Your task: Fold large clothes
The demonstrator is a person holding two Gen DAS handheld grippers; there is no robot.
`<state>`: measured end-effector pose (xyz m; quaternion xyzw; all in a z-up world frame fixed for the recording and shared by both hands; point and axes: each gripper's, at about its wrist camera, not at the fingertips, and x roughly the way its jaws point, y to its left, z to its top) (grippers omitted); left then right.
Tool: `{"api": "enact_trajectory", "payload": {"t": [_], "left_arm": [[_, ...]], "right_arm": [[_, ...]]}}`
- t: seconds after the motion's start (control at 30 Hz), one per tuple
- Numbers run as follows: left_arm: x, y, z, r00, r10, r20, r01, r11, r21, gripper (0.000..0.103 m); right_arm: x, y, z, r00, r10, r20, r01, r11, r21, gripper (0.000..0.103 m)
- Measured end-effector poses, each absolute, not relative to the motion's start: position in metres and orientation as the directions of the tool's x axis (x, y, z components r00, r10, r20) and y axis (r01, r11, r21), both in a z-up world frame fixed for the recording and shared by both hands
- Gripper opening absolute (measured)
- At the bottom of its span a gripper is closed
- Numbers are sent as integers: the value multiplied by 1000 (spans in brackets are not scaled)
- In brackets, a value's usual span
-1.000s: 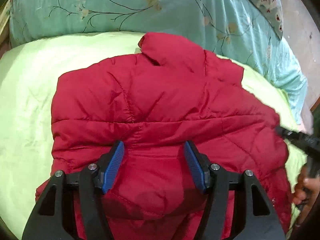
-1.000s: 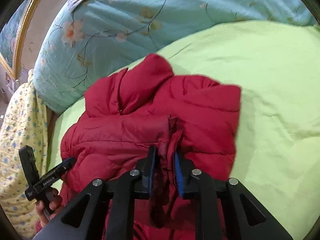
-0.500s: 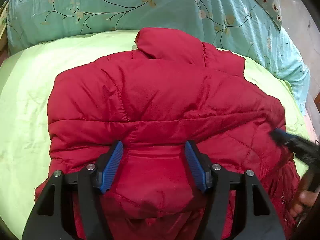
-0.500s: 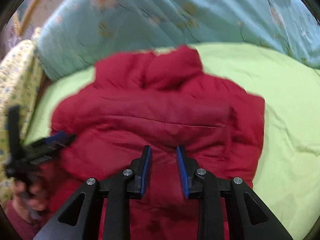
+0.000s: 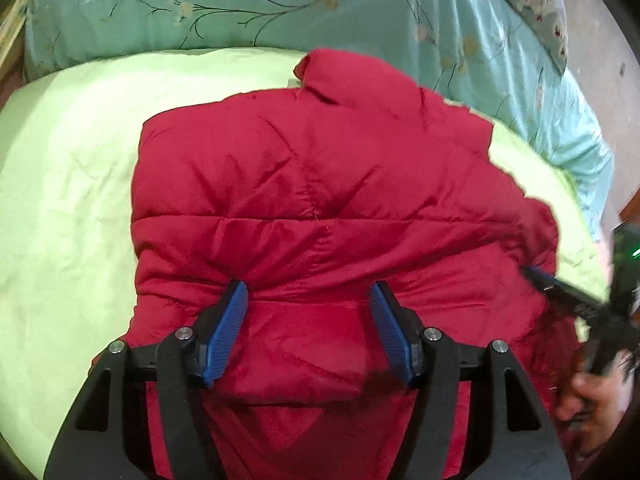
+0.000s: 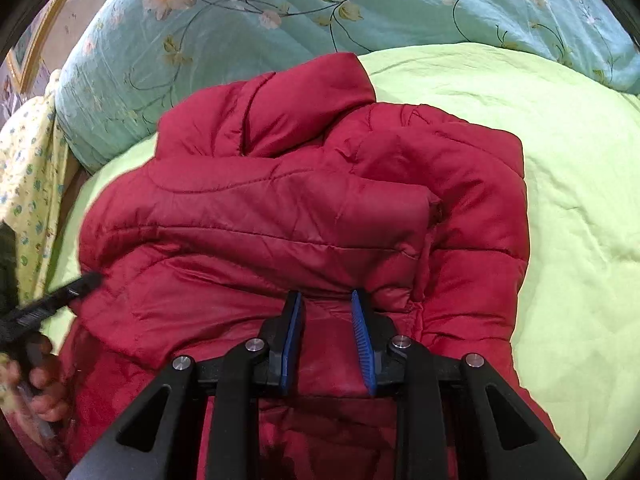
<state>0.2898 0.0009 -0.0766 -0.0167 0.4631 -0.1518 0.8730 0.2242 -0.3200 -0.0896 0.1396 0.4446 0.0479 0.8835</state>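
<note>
Bedding sets the stage: a pale green bed sheet gives a broad, soft place to spread a bulky garment, and a rolled teal floral quilt lies along the far edge, out of the way.

On the sheet lies the red puffer jacket, back side up as far as the quilted panels suggest, filling the middle of the bed. Its long axis runs near to far: the collar points toward the far quilt and the hem end comes toward the near edge, under the cameras. In the right wrist view a sleeve looks folded inward over the body, so the piece is probably partway through its fold.

The left gripper has its jaws spread wide, with a mound of red fabric bulging between the blue pads; whether the pads actually squeeze it I cannot tell. The right gripper stands narrowly parted over the near fabric, and there too a grip is not clear. Both sit at the near end, likely to carry it toward the collar.

At the near right a hand holds the other tool.
</note>
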Motion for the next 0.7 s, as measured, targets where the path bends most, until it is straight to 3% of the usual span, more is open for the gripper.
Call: {"api": "enact_trajectory", "payload": {"t": [0.23, 0.37, 0.7], "left_arm": [[291, -1, -80, 534, -278, -798, 248, 954, -167, 63], [284, 4, -71, 527, -299, -795, 261, 948, -183, 63], [279, 22, -80, 499, -310, -809, 239, 947, -215, 63]], "right_arm": [[203, -317, -58, 640, 202, -741, 38, 955, 294, 33], [214, -316, -84, 582, 175, -794, 57, 966, 254, 33], [218, -319, -99, 593, 185, -784, 60, 961, 272, 31]]}}
